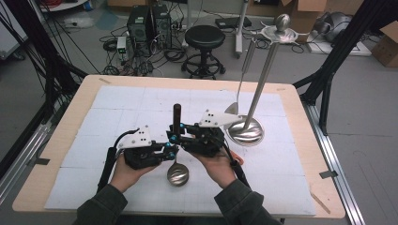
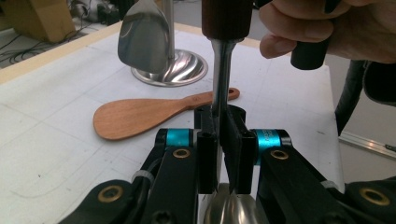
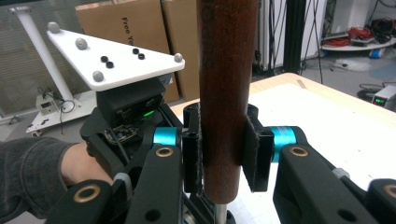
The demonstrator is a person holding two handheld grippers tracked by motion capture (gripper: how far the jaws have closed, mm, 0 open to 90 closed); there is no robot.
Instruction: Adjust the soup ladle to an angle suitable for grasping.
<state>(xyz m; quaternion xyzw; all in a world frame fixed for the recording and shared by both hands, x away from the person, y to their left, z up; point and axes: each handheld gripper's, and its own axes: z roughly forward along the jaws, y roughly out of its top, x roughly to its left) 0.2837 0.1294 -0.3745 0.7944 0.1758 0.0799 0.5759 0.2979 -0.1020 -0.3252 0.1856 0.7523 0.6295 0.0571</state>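
We hold the ladle (image 1: 177, 149) upright between both tongs, bowl down near the worktop (image 1: 281, 93), so that it is gripped at two heights and cannot swing. The right tongs (image 1: 177, 132) pinch the dark wooden handle (image 3: 224, 93); in the right gripper view the pads press its sides, with the metal shaft coming out just below. The left tongs (image 1: 172, 151) are pinching the thin metal shaft (image 2: 220, 74) lower down, just above the shiny bowl (image 1: 178, 174); in the left gripper view the jaws stand close together on either side of it. We judge this two-point hold to be a handover or a steadying grip before the ladle goes toward the rack (image 1: 263, 79) at the far right, where a metal spatula (image 1: 240, 82) already hangs over the round base.

Our left hand (image 1: 126, 169) comes in from the bottom, palm up under its gripper, tongs pointing right and roughly level. Our right hand (image 1: 217, 161) cradles its gripper likewise, tongs pointing left, so the two meet nose to nose at the ladle, the right a little higher and farther. Both sleeves rest low over the near edge.

A wooden rice paddle (image 2: 140, 116) lies flat on the worktop between the ladle and the rack base, untouched
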